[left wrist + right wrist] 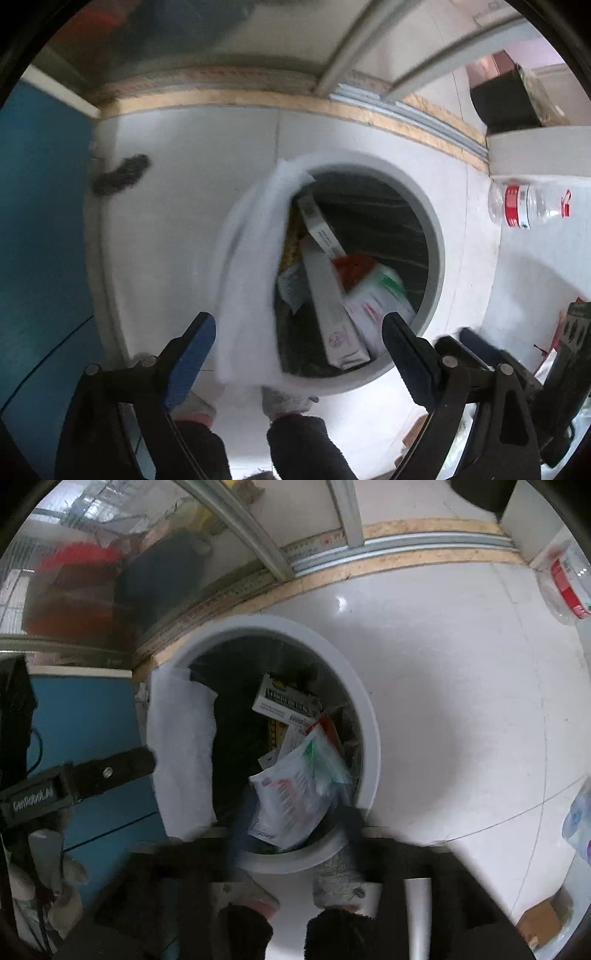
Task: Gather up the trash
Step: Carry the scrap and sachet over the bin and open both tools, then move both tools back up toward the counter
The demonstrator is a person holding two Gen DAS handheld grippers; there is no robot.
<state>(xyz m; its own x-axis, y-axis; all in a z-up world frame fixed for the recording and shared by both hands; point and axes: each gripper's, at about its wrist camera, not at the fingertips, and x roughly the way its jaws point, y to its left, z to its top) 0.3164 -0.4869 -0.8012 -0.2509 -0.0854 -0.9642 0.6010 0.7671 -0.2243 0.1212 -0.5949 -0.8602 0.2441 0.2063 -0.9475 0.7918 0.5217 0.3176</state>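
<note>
White glossy floor tiles (177, 206) fill most of both views, edged by a tan strip with a metal door track (406, 542) and, at one side, a blue panel (40, 221). On the tiles stands a round grey bin (437, 236) with a dark liner, seen from almost straight above. A sheet of white foam wrap (255, 280) hangs over its rim, part inside and part outside. Within the bin lie the collected pieces: a long grey carton (328, 295), a white packet with red and green print (295, 794), and a flat box with dark lettering (284, 701).

The left hand-held gripper (299, 354) hovers over the bin with its blue-padded jaws wide apart and nothing pinched between them. The right hand-held gripper (288, 849) is blurred at the bottom of its view; its jaws also stand apart, empty, above the bin's near rim. Grey-gloved fingers (284, 400) and dark fleecy sleeves (332, 930) show beneath.

A clear plastic bottle with a red label (524, 205) lies on the floor well apart from the bin, and a small dark scrap (122, 173) lies near the blue panel.
</note>
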